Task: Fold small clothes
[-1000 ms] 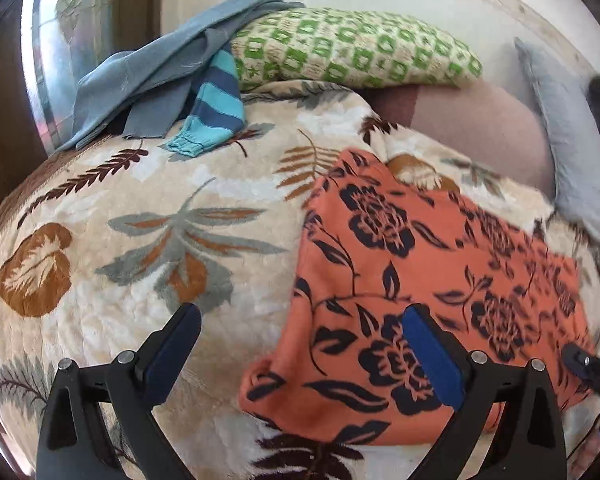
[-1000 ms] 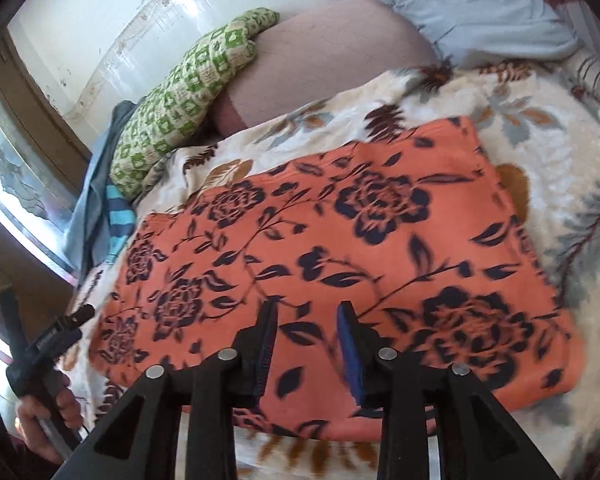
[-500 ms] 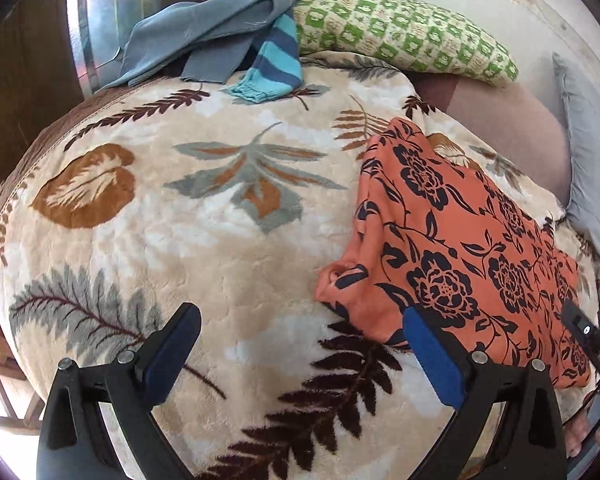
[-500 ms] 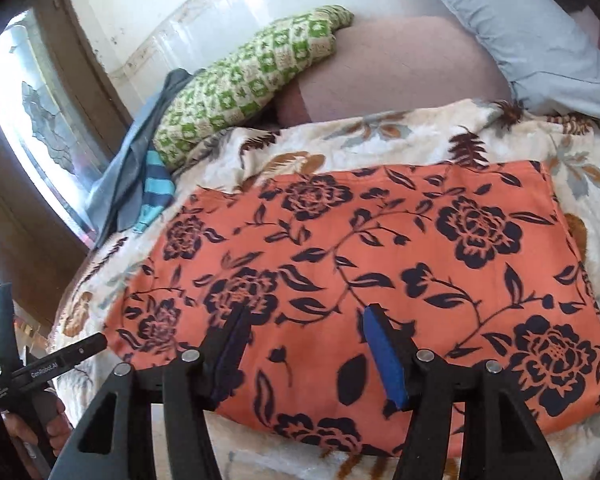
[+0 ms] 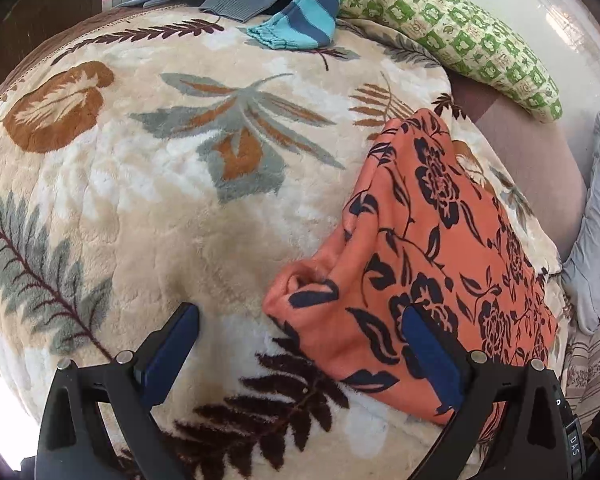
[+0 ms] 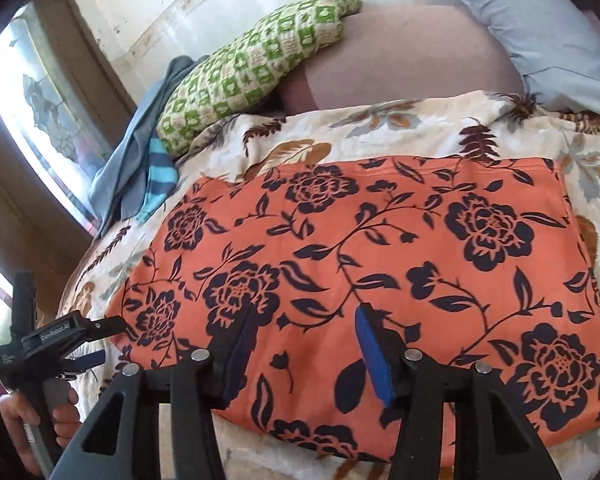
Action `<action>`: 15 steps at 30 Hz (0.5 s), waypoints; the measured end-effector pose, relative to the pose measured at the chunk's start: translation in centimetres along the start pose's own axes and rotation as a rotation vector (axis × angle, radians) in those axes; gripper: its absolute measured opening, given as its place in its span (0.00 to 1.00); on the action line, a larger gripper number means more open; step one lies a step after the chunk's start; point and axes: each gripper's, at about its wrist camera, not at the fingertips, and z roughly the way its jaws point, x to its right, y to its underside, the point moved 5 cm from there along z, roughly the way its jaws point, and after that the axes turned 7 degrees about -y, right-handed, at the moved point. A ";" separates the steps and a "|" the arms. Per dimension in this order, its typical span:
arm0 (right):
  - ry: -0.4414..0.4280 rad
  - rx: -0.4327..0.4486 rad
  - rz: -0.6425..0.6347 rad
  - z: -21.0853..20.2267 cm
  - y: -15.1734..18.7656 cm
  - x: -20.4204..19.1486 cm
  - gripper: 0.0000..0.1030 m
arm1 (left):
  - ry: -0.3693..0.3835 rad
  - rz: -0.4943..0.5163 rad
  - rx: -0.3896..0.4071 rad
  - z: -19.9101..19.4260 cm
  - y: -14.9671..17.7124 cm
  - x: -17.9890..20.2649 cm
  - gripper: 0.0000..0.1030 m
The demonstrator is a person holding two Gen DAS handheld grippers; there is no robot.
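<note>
An orange cloth with dark blue flowers [image 6: 380,248] lies folded into a flat rectangle on the leaf-patterned blanket [image 5: 160,200]. My left gripper [image 5: 300,314] stands wide open low over the cloth's near left corner [image 5: 300,292]. One pad hangs over the blanket, the other over the cloth, and neither touches it. My right gripper [image 6: 306,312] hovers above the cloth's front edge. Its jaws are closing and stand partly apart, with the cloth below them and nothing pinched. A hand [image 6: 32,412] holds the left gripper at the lower left of the right wrist view.
A green checked pillow [image 5: 460,28] and a pile of grey-blue and striped clothes [image 5: 292,20] lie at the far edge of the blanket. A pale blue pillow [image 6: 540,20] sits at the back right. A wall and a window [image 6: 40,120] close the left side.
The left gripper has rolled and dropped toward the cloth's left corner, which now sits between its pads. The right gripper has lifted slightly, and its jaws stand wider than a second ago.
</note>
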 end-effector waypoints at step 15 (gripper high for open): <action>0.033 0.002 -0.003 -0.2 -0.5 1.5 0.52 | 0.189 -0.054 0.064 0.8 0.3 2.2 0.78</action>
